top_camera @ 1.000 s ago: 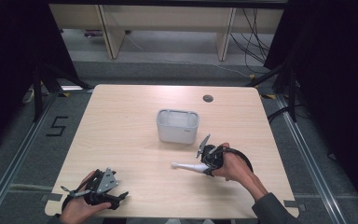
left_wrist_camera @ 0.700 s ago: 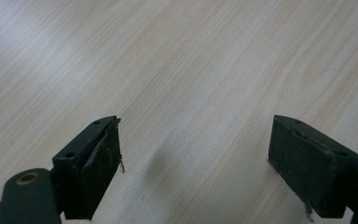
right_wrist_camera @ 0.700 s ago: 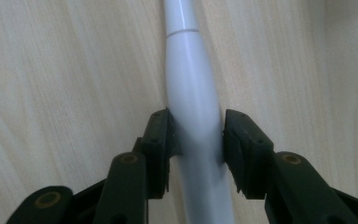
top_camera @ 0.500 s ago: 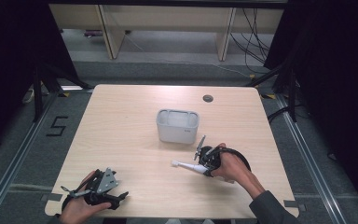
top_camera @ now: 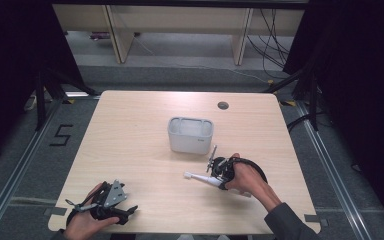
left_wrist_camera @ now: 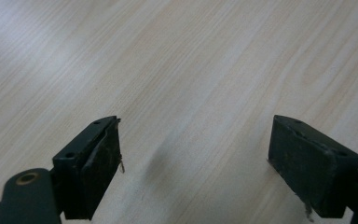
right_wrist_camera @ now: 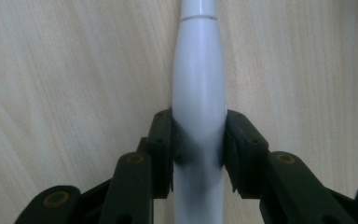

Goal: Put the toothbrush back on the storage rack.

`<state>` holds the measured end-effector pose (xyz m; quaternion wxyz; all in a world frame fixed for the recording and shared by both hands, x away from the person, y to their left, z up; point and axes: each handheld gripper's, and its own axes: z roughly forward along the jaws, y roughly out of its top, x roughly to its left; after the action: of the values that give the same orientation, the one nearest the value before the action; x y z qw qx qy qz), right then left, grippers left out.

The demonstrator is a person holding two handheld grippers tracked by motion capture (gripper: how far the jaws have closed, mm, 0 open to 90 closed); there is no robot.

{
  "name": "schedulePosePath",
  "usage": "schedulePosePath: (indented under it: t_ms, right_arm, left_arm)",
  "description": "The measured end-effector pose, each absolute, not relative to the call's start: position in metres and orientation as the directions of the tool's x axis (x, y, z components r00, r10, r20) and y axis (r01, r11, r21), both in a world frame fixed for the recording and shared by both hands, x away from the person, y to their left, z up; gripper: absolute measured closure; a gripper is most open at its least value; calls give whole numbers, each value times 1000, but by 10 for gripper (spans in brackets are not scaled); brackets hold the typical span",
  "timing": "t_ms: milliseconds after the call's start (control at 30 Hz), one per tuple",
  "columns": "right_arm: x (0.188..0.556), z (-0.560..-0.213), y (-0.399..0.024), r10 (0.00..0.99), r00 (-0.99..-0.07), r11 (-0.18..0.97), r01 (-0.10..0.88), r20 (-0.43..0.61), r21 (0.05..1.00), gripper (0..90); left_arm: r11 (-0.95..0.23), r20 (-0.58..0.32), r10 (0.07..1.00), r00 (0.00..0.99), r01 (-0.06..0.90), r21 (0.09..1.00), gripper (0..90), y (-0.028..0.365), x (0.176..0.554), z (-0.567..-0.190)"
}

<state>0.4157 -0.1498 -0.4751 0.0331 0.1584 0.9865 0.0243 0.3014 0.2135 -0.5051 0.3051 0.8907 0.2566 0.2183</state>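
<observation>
Nearby, at the table's (top_camera: 145,145) near left corner, the left gripper (top_camera: 111,204) is held with jaws spread over bare wood. Rightward, the right gripper (right_wrist_camera: 199,154) is clamped on a white electric toothbrush (right_wrist_camera: 198,93), its ends cut off; the high view shows the toothbrush (top_camera: 200,178) lying before the grey bin (top_camera: 190,135).

Bright table, dark surroundings
Even overhead light on the table (top_camera: 130,145); soft shadows, close-ups slightly blurred at the edges

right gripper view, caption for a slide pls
Right gripper clamped on a white toothbrush handle lying on the wooden table.
</observation>
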Motion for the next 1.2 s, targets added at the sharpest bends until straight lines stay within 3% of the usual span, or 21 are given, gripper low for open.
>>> schedulePosePath:
  t_ms: [767,1200]
  right_arm:
    - [419,-475,-142,325,-945,945,326,-36,-9,661]
    - [410,-466,-149,338,-939,941,337,-53,42,665]
  left_arm:
    - [-681,229,588,776,323,657,164,213,301,-505]
    - [-681,229,590,774,325,656,165,214,302,-505]
